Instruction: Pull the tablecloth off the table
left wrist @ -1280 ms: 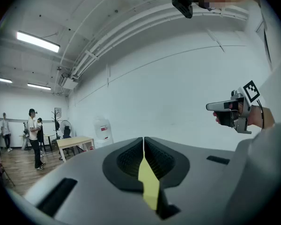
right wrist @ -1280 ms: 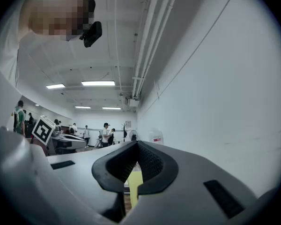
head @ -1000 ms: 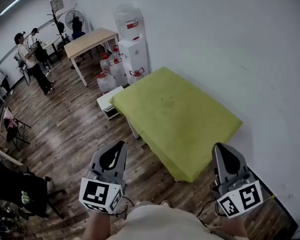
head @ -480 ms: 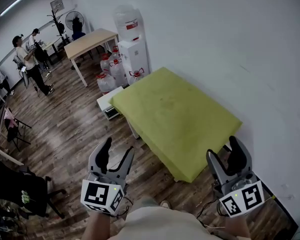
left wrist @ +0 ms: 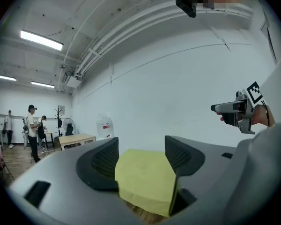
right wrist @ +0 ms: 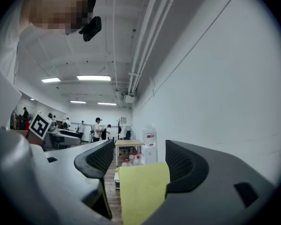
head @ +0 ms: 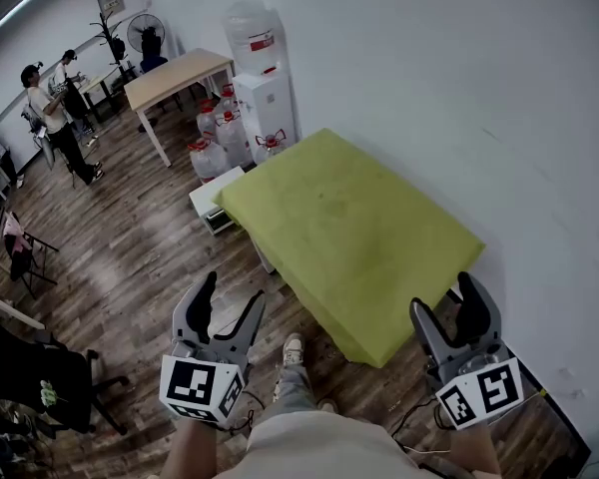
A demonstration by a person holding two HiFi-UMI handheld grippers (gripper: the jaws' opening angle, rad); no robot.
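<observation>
I hold both grippers out in front of me, short of the desk and well apart from each other. My left gripper (head: pixel 228 302) is over the wooden floor (head: pixel 150 257). Its jaws are opening, with nothing between them. My right gripper (head: pixel 446 302) is close to the white wall (head: pixel 429 88). Its jaws are opening too, and nothing is in them.

The green tablecloth (head: pixel 349 238) lies spread flat over the whole desk top, ahead of me and between the two grippers' lines. Its near corner hangs down toward me, between the grippers but not touching either. Neither gripper reaches the cloth. In the left gripper view, the cloth shows through the gap between the jaws, some way off. The right gripper view shows the same. One long side of the cloth runs along the wall. A white desk leg (head: pixel 267 257) shows under the left edge.

Beyond the far end of the desk stands a water dispenser (head: pixel 263 78), with water bottles (head: pixel 215 148) on the floor beside it. Farther back is a bare wooden desk (head: pixel 177 76). People (head: pixel 50 118) stand at the far left. My shoe (head: pixel 292 349) is on the floor below, near the cloth's hanging corner.
</observation>
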